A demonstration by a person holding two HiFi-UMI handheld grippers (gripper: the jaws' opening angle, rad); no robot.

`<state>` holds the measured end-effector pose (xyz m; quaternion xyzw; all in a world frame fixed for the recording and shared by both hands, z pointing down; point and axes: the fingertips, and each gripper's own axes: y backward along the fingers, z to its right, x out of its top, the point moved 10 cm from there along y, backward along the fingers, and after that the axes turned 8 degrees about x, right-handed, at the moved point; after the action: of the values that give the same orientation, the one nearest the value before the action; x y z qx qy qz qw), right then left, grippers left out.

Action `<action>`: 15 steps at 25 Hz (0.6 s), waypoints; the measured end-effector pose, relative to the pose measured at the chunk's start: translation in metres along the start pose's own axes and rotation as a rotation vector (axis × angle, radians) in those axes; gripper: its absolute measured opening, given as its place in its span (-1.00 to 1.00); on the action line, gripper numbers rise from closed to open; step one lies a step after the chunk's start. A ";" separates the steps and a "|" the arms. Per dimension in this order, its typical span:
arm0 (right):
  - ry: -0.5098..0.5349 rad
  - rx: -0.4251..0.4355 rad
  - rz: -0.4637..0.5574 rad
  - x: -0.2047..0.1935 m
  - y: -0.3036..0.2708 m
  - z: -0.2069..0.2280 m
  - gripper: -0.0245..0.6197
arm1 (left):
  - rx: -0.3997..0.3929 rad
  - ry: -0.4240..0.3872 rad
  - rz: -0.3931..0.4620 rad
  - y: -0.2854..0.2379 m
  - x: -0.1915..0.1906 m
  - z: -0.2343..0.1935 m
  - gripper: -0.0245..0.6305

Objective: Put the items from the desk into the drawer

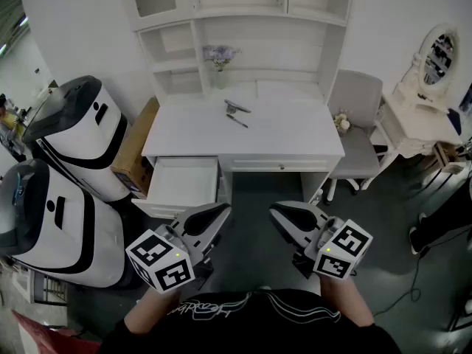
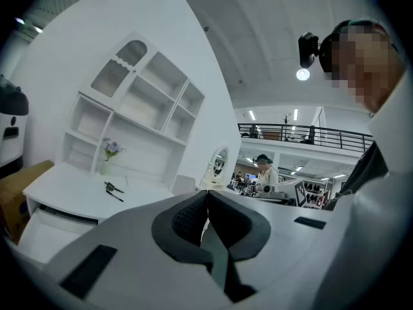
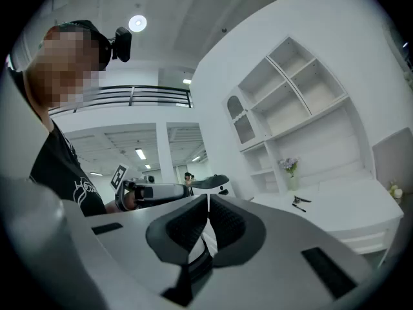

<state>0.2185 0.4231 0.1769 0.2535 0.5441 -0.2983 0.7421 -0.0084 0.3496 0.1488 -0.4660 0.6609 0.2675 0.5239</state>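
On the white desk [image 1: 295, 131] lie a dark metal clip-like tool [image 1: 237, 108] and, just in front of it, a thin dark pen [image 1: 237, 121]. The desk's left drawer [image 1: 183, 185] stands pulled open, and nothing shows inside it. My left gripper [image 1: 221, 210] and right gripper [image 1: 276, 211] hover low in front of the desk, well short of it. Both are shut with nothing between the jaws. In the left gripper view the tool [image 2: 114, 187] and pen [image 2: 115, 196] lie far off. The right gripper view shows the tool [image 3: 299, 200] and pen [image 3: 298, 207] as small shapes.
A hutch with a vase of flowers [image 1: 220, 56] rises behind the desk. A grey chair [image 1: 357, 124] stands at its right and a cardboard box [image 1: 135, 142] at its left. Two white-and-black machines [image 1: 74, 131] stand at far left, a vanity with a mirror [image 1: 435, 57] at far right.
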 end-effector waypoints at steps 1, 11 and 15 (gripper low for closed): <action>0.000 0.000 0.002 0.000 0.003 0.000 -0.78 | 0.003 0.000 0.001 0.000 -0.001 0.002 -0.86; -0.008 0.004 -0.003 0.005 0.037 0.005 -0.78 | 0.009 -0.010 0.006 -0.019 -0.007 0.032 -0.86; -0.039 -0.008 0.007 0.002 0.057 0.022 -0.78 | 0.013 -0.014 0.012 -0.038 -0.013 0.045 -0.86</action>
<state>0.2746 0.4468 0.1846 0.2466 0.5298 -0.2986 0.7546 0.0455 0.3758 0.1524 -0.4567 0.6619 0.2694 0.5299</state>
